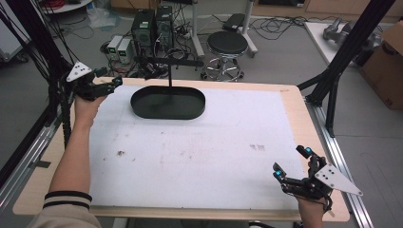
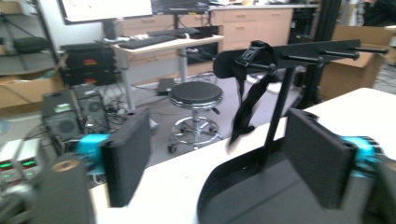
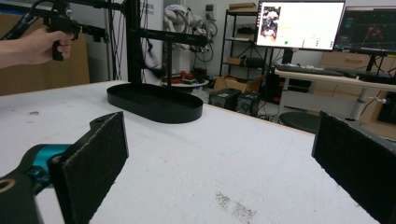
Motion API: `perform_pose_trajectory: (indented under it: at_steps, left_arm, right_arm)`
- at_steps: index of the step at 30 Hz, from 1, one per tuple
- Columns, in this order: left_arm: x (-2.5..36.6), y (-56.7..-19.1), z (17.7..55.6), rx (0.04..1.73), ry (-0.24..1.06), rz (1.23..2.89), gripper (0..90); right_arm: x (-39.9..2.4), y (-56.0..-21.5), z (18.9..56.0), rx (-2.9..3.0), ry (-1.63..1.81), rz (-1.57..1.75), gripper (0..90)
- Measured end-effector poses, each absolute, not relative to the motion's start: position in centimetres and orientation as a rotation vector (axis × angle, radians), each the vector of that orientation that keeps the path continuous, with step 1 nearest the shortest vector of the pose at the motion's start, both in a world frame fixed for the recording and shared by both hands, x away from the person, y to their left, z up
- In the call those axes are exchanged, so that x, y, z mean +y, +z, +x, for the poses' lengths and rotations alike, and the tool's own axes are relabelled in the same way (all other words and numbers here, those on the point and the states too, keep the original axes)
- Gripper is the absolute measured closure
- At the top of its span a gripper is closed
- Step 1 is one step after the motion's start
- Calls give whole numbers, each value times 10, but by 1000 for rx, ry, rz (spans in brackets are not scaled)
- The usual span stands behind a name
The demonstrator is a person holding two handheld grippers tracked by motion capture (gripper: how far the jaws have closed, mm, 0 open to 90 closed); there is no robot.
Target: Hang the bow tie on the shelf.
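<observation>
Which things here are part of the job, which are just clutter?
In play:
- left gripper, fingers open, facing the rack
- black peg rack on its oval tray
- black strap hanging from a peg

Just about:
- right gripper, open, at the near table corner
- stool
- computer towers

A wooden-edged bench (image 1: pixel 304 118) carries a white sheet (image 1: pixel 199 156) over most of its top, marked with small brown stains. Toward the far edge stands a black oval tray (image 1: pixel 168 108), the base of a thin upright post with a pegged crossbar (image 1: pixel 170 61).
</observation>
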State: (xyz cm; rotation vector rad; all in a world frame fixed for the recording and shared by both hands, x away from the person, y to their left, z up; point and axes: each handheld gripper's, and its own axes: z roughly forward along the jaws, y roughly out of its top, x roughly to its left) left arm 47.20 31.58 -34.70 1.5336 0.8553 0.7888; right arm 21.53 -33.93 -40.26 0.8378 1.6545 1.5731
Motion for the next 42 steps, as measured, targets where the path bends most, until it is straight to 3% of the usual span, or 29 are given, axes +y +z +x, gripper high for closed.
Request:
perform_pose_trajectory:
  at_steps: [2,7,31,42]
  left_arm:
    - [317,-344,465,839,804,1533,156]
    - [317,-338,444,815,843,1501,127]
    - [322,-325,271,724,1026,1417,123]
    - [333,-348,230,778,975,1379,115]
  right_arm:
    - [-339,-404,217,1651,1574,834,27]
    - [-341,-408,220,1648,1562,867,27]
    - [-343,-401,219,1556,1534,959,27]
    - [-341,-403,222,1552,1529,962,27]
